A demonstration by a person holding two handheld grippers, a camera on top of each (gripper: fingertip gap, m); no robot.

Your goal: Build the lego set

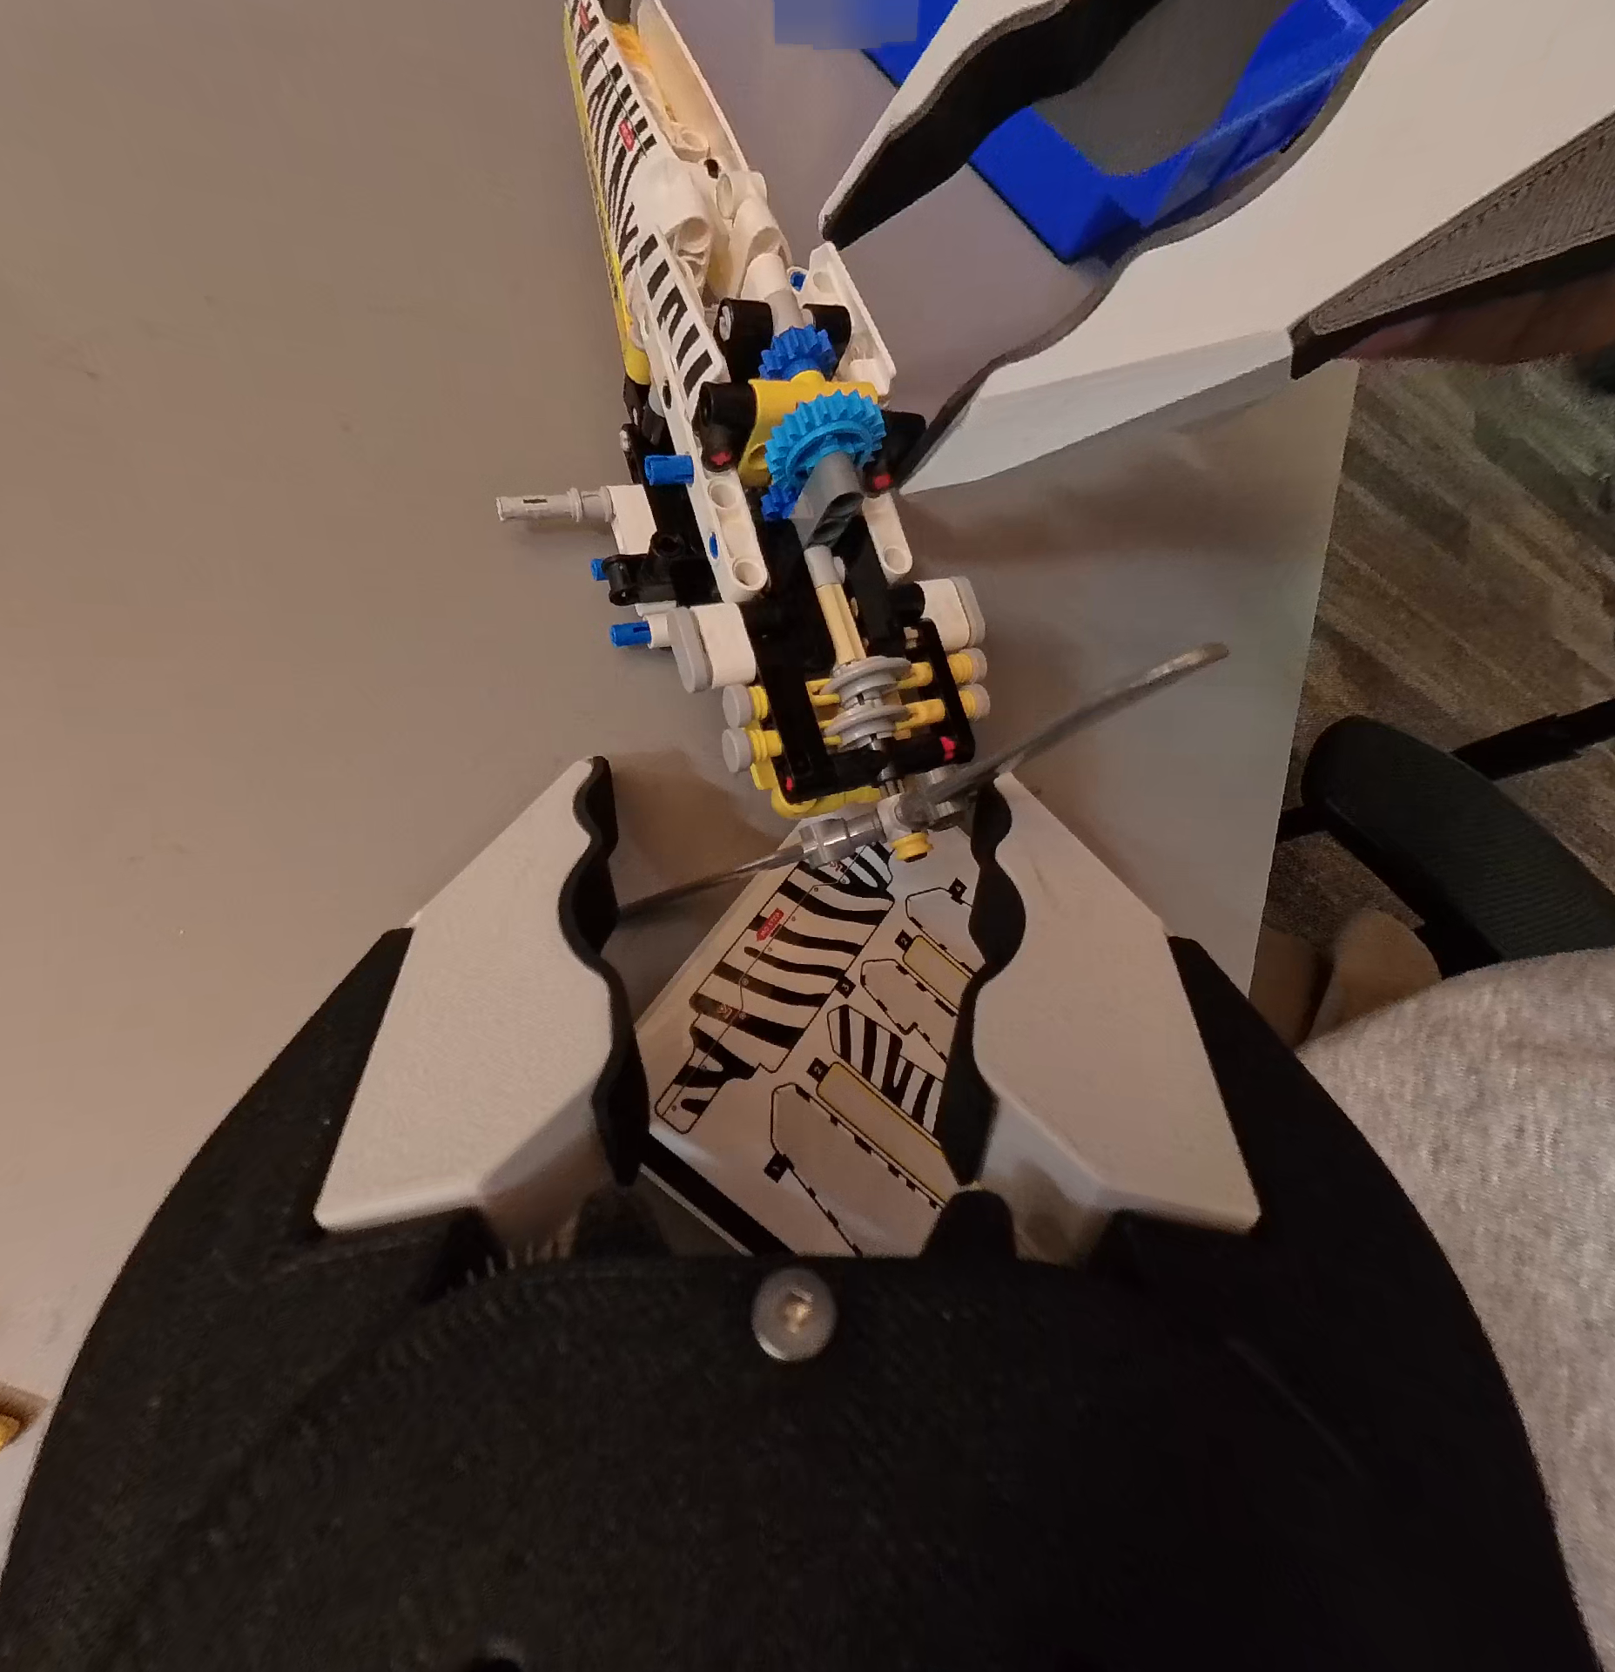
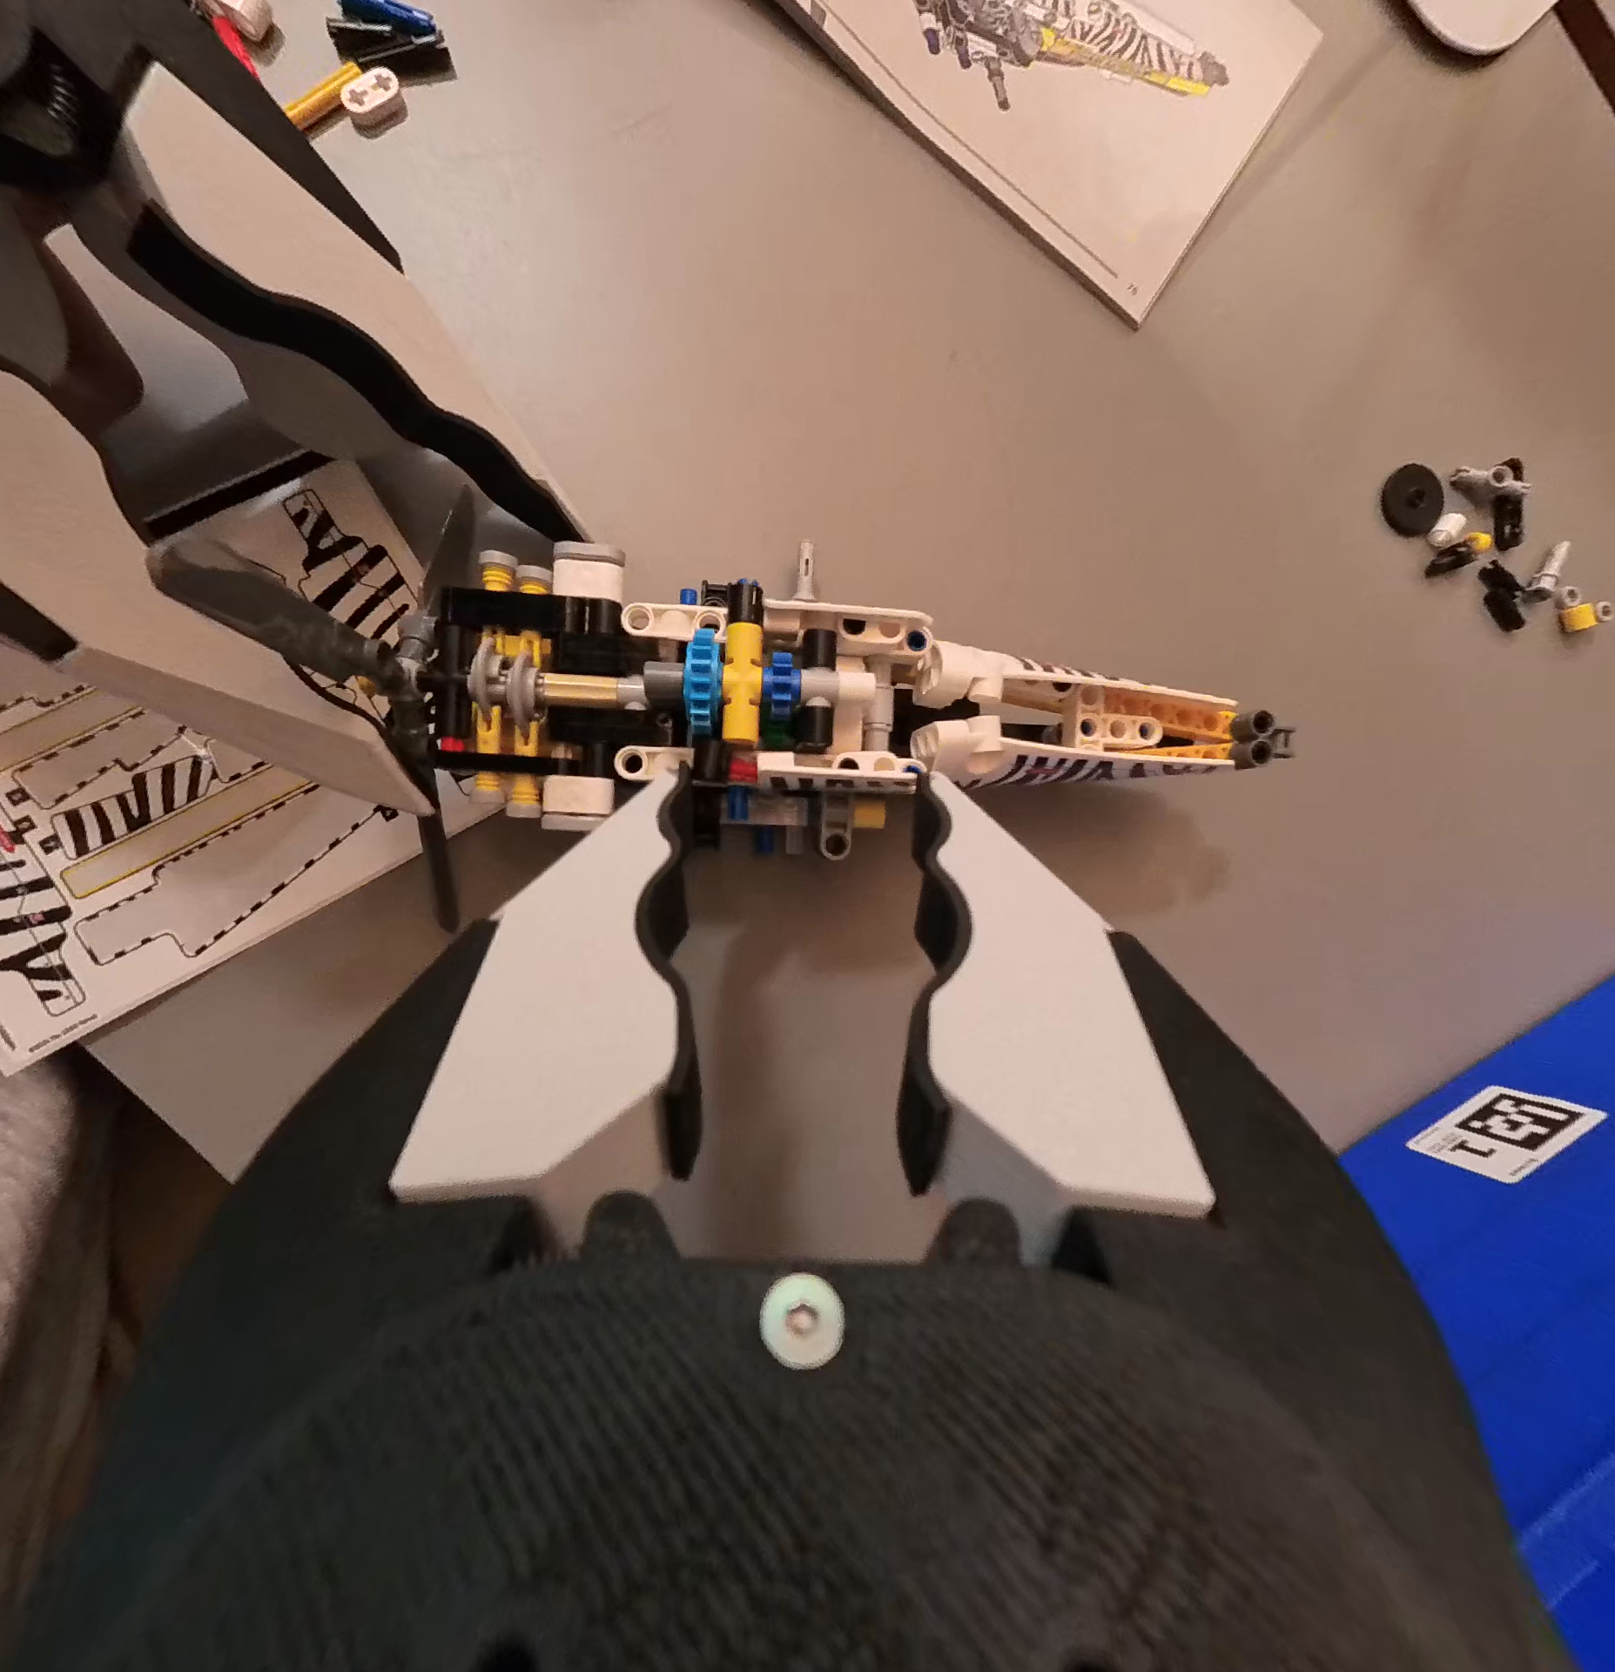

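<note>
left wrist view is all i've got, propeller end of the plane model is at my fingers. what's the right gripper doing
Observer: The right gripper is open, fingertips straddling the model's near side by the blue gears, not closed on it.
Operator: any loose parts left
Observer: Yes, a small pile of loose parts lies on the table beyond the model's tail.
Operator: manual around?
Observer: An open instruction booklet lies at the far side of the table.
</note>
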